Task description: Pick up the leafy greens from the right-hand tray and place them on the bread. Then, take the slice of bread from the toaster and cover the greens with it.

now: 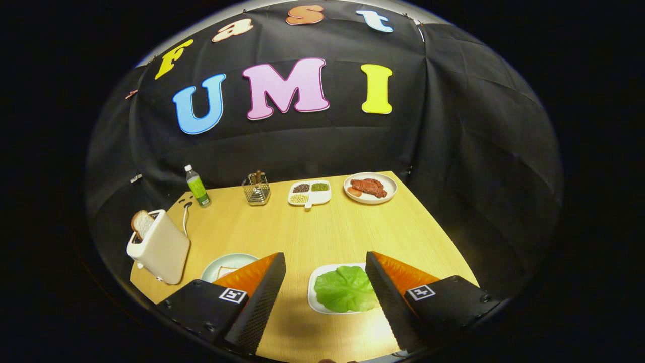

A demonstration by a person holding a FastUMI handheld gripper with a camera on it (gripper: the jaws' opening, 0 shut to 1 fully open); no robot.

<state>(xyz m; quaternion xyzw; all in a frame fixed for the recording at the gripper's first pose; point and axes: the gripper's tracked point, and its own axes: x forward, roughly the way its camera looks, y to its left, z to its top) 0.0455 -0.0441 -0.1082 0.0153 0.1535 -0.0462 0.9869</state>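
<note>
On the right-hand tray (315, 297), the leafy greens (345, 288) lie flat at about one o'clock from your gripper (325, 262), tucked against its right finger. Your fingers stand wide apart, holding nothing; the plated bread (227, 272) waits at ten o'clock, the toaster (158, 248) beyond.

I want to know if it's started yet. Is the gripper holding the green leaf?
No. The gripper is open, its fingers spread wide, and the leafy greens lie untouched on their white tray between them.

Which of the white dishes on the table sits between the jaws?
The white tray holding the lettuce leaf, lying between the open gripper jaws. The bread plate sits left of them; the steak plate and divided dish lie far beyond.
</note>
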